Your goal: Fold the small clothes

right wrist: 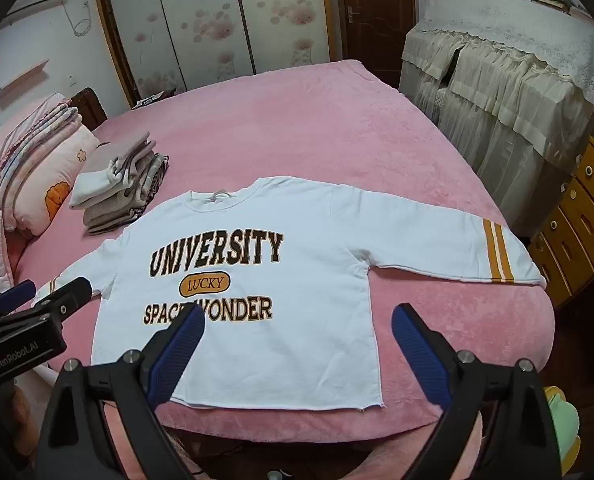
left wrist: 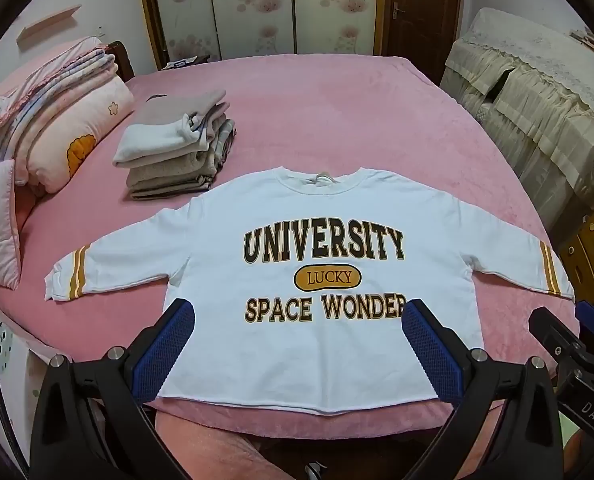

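A white sweatshirt (left wrist: 297, 208) printed "UNIVERSITY LUCKY SPACE WONDER" lies flat, front up, on the pink bed, both striped sleeves spread out sideways; it also shows in the right wrist view (right wrist: 313, 216). My left gripper (left wrist: 297, 312) is open and empty, hovering above the shirt's lower part near the hem. My right gripper (right wrist: 299, 318) is open and empty, above the shirt's lower right corner and side edge. The right gripper shows at the right edge of the left wrist view (left wrist: 569, 340), and the left gripper at the left edge of the right wrist view (right wrist: 33, 300).
A stack of folded clothes (left wrist: 177, 148) sits on the pink bed (left wrist: 337, 112) beyond the left sleeve. Folded quilts and pillows (left wrist: 57, 120) lie at the far left. A lace-covered piece of furniture (left wrist: 537, 96) and wooden drawers (right wrist: 585, 208) stand to the right of the bed.
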Available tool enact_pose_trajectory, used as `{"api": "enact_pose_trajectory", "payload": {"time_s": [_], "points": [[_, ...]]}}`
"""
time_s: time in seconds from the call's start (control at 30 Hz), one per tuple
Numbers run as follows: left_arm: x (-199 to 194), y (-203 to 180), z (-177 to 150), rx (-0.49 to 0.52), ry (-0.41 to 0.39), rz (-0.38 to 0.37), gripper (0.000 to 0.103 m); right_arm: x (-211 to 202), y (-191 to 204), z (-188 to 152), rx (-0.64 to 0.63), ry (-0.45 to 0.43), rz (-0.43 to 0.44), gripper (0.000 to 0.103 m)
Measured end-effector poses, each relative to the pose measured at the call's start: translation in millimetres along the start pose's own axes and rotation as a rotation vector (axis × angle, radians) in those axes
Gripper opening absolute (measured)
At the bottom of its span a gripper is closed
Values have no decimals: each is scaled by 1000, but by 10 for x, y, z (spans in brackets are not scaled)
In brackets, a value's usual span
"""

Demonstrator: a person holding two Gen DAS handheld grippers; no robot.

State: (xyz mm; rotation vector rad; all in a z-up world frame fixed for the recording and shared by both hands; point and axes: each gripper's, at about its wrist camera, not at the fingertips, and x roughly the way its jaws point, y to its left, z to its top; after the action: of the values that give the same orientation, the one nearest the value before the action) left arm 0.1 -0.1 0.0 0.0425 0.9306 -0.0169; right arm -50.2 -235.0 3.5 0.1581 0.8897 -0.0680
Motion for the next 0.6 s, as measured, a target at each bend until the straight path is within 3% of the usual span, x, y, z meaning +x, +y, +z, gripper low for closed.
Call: {"api": "enact_pose_trajectory", "payload": {"time_s": [0.6], "points": [[-6, -1, -16, 1, -18, -37, 103, -43, -1, 7, 0, -12, -3, 96]]}}
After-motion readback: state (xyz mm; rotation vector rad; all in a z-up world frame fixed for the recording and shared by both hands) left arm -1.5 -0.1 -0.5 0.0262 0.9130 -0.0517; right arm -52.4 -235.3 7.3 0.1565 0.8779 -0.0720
